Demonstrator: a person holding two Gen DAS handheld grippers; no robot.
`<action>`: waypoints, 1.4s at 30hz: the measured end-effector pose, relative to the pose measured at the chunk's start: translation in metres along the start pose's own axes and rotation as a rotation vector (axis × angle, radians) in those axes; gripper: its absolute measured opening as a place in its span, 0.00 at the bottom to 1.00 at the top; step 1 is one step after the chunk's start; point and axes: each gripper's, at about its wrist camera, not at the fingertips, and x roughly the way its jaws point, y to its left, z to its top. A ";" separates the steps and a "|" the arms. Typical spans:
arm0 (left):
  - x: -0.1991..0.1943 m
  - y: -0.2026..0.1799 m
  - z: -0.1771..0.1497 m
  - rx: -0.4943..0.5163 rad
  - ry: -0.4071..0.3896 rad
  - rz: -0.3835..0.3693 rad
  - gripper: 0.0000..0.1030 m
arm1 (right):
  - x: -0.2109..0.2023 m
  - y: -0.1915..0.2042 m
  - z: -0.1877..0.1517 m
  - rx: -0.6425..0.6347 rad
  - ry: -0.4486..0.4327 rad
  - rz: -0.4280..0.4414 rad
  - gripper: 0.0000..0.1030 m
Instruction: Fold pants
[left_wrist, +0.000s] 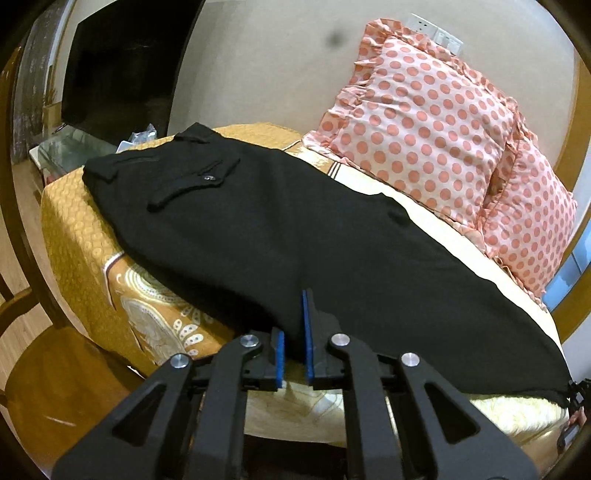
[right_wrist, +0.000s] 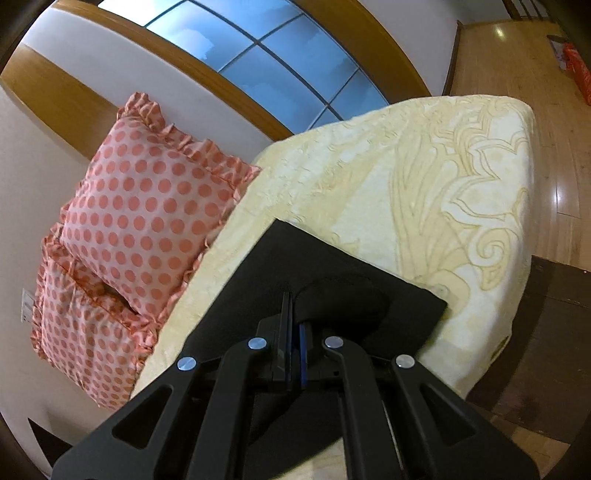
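Two grippers are working the black pants (left_wrist: 280, 206), which lie stretched along the near edge of the bed (right_wrist: 369, 177), waistband and buttoned back pocket toward the orange-patterned end, legs running toward the cream blanket end. Two polka-dot pillows (left_wrist: 417, 125) lean against the wall behind.

From where I stand, the left gripper (left_wrist: 293, 343) has its blue pads on either side of the pants' near edge, about mid-length, with a narrow gap between them; whether it actually pinches the cloth I cannot tell. The right gripper (right_wrist: 293, 325) is clenched on the leg end, a bunched pucker of black cloth rising just past its tips.

That cloth looks soft and fairly light (a woven trouser fabric, I'd guess), limp enough to sag wherever it is not held, and it probably drags a little on the fuzzy blanket. Best taken at the edges and hems, both layers together, and lifted clear before carrying the hem over toward the waistband.
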 end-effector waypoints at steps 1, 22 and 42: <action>-0.003 0.000 0.000 0.003 -0.004 -0.001 0.12 | 0.000 -0.001 0.000 -0.002 0.003 -0.004 0.03; -0.029 -0.078 0.011 0.286 -0.097 -0.269 0.70 | -0.044 -0.001 0.011 -0.041 -0.098 0.025 0.03; 0.007 -0.076 -0.002 0.267 0.011 -0.282 0.74 | -0.034 -0.028 -0.002 0.037 -0.018 -0.062 0.58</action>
